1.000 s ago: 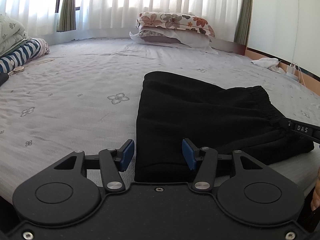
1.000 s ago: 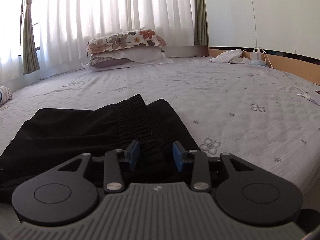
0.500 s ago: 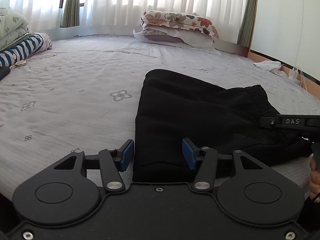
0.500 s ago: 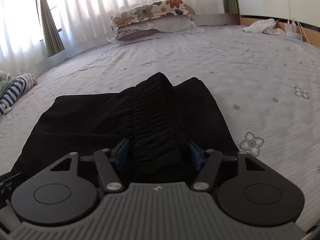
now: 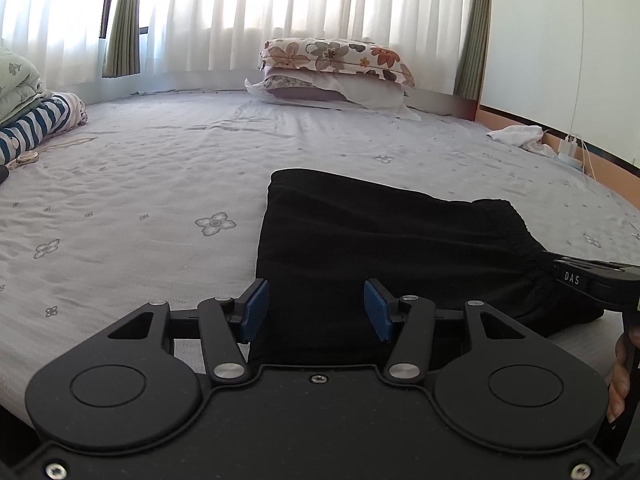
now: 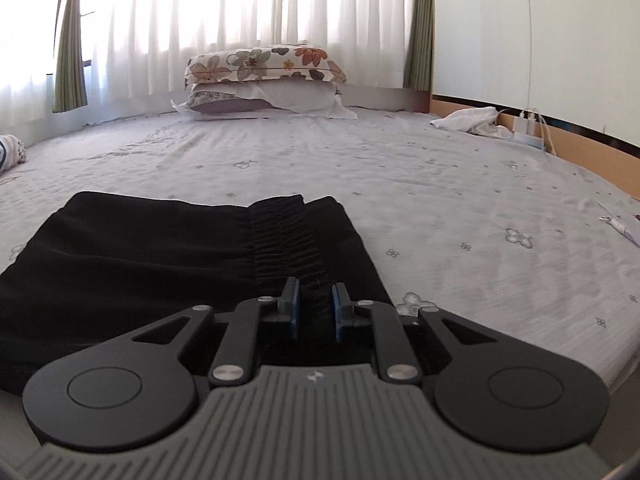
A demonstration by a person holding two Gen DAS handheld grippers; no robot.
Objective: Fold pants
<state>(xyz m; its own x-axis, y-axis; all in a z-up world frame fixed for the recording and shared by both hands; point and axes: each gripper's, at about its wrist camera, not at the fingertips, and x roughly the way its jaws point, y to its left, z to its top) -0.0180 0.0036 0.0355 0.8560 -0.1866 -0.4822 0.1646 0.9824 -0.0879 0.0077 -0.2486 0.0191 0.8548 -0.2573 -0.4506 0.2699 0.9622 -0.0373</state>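
Black pants (image 5: pixel 380 248) lie folded on the grey flowered bed sheet (image 5: pixel 140 200). My left gripper (image 5: pixel 316 308) stands open over their near left end, its blue pads on either side of the cloth and not pressing it. In the right wrist view the pants (image 6: pixel 140 260) spread to the left, and the gathered elastic waistband (image 6: pixel 288 240) runs straight into my right gripper (image 6: pixel 315 304). Its jaws are closing, and the waistband fills the narrow gap between the pads. The right gripper's body (image 5: pixel 592 280) and a person's hand (image 5: pixel 620 368) show at the right edge of the left view.
Two stacked pillows (image 5: pixel 332 68) sit at the far side below the curtains. Folded striped bedding (image 5: pixel 36 124) lies far left. A white cloth (image 5: pixel 520 138) and charger cables (image 5: pixel 572 148) are by the wooden ledge at right. The bed's near edge (image 6: pixel 592 364) is just right of the pants.
The right gripper's jaws have narrowed from wide apart to tight around the waistband. The left gripper has kept its opening and place.
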